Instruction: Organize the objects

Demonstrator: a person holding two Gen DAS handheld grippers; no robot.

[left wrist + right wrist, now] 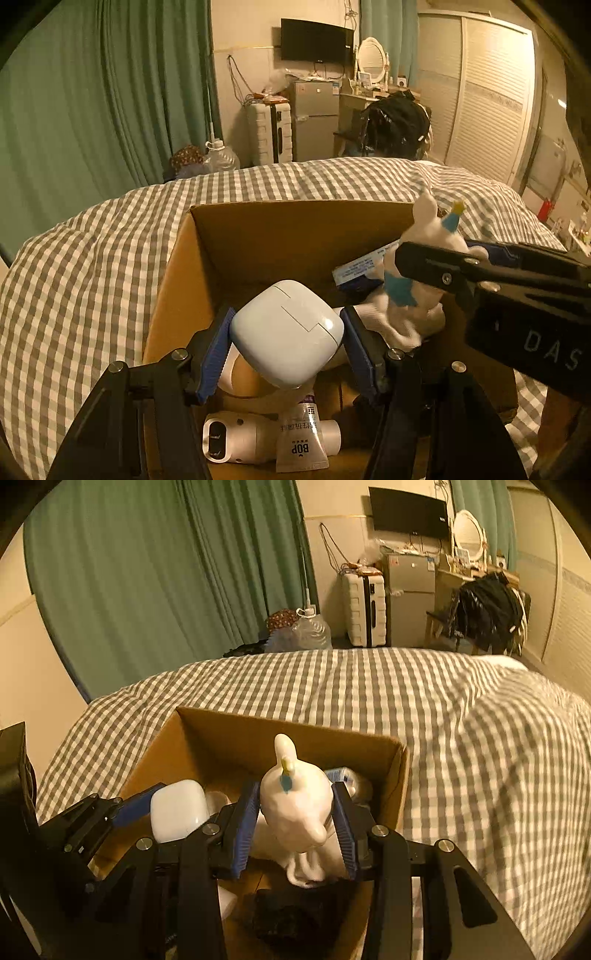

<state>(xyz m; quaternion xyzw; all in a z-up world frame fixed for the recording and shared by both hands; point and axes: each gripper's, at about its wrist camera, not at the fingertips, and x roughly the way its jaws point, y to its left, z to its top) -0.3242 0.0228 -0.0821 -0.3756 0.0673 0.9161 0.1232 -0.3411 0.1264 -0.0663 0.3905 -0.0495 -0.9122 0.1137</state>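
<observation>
An open cardboard box [258, 240] sits on the checked bed. My left gripper [286, 339] is shut on a white earbud case [286, 332] and holds it above the box; the case also shows in the right wrist view [177, 812]. My right gripper [295, 823] is shut on a white plush toy [295, 805] with a blue and yellow cone hat, held over the box's right side; the plush also shows in the left wrist view [417, 288]. Inside the box lie a white thermometer-like device [236, 437], a BOP tube [301, 439], a blue-and-white packet [365, 267] and a dark object [291, 919].
The grey-and-white checked bedspread [461, 738] spreads around the box. Beyond the bed are green curtains [92, 92], a white suitcase [269, 133], a small fridge [317, 118], a water jug [221, 155] and a chair with dark clothes [395, 125].
</observation>
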